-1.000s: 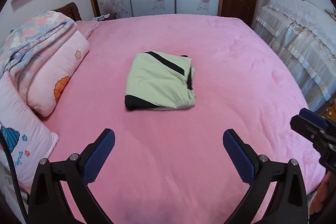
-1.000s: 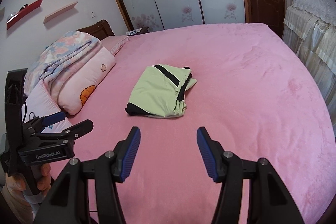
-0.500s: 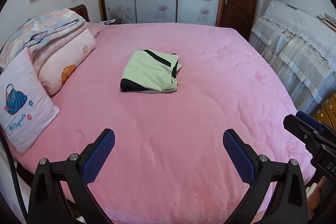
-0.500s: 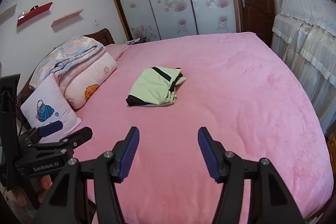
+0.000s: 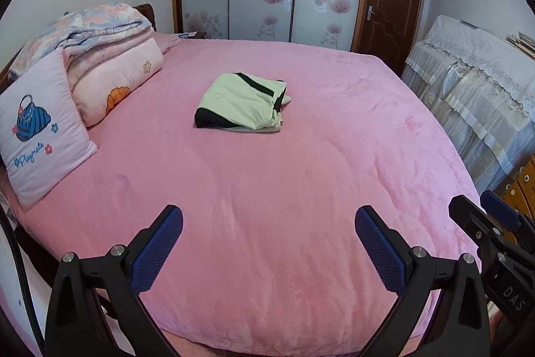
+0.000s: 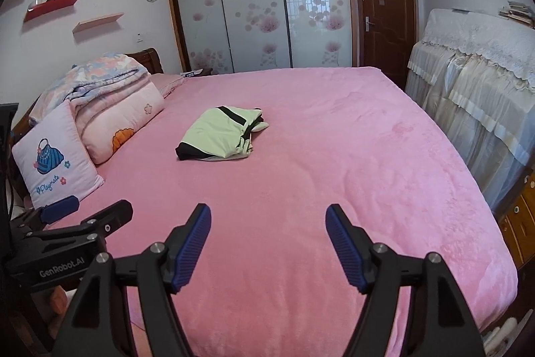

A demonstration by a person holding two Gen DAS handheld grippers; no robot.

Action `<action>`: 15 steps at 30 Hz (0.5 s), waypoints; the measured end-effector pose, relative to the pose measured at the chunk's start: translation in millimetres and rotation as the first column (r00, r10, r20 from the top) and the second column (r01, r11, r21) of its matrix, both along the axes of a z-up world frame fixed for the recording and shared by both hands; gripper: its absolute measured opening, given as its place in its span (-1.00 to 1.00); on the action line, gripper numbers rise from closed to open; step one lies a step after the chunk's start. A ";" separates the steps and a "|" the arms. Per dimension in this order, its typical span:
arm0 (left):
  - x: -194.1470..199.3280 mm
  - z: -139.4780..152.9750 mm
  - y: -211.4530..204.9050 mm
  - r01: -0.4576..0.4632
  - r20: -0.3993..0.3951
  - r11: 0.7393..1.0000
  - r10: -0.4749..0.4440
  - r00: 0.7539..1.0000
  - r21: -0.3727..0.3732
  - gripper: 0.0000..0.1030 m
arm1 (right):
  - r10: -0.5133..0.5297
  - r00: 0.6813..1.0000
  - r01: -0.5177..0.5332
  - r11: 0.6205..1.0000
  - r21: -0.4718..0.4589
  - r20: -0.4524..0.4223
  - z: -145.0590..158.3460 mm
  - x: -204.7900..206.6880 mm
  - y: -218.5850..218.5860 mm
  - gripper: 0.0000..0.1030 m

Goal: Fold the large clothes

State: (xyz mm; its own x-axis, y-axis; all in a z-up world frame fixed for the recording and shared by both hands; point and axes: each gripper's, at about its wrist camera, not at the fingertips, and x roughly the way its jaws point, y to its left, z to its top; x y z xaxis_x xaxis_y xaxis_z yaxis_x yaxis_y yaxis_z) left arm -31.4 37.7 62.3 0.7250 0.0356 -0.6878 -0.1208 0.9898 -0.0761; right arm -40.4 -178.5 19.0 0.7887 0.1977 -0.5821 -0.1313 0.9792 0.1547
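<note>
Both grippers have drawn back; the folded garment [image 5: 241, 103] now lies well beyond the left gripper [image 5: 269, 243], jaws apart and empty. The right gripper [image 6: 268, 245] is opening on nothing. The fold looks finished.

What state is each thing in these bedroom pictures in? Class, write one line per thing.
Light green garment with black trim: folded, lying on the bed.
Pink plush bedspread: spread flat.
Floral quilt: folded, stacked by the headboard.
Brown wooden door: closed.
Left gripper: open, empty.
Right gripper: jaws opening, empty.
</note>
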 end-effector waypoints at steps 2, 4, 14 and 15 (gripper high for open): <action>-1.0 -5.1 0.2 -0.002 -0.009 1.000 0.002 1.000 -0.014 0.99 | 0.002 1.000 -0.002 1.000 -0.008 -0.002 -3.3 -2.8 0.8 0.39; -1.1 -10.6 -2.1 0.000 -0.025 0.999 -0.001 1.000 -0.032 0.99 | -0.005 1.000 0.005 0.999 -0.032 -0.002 -6.6 -3.6 3.0 0.39; -5.0 -20.3 -12.8 0.023 -0.045 1.000 -0.023 0.999 -0.002 0.98 | -0.017 1.000 0.017 0.997 -0.081 -0.001 -21.3 -1.7 0.1 0.39; -5.0 -21.0 -12.2 0.027 -0.049 1.000 -0.027 0.998 -0.006 0.98 | -0.016 1.000 0.016 0.997 -0.078 -0.003 -22.2 -1.0 -1.1 0.39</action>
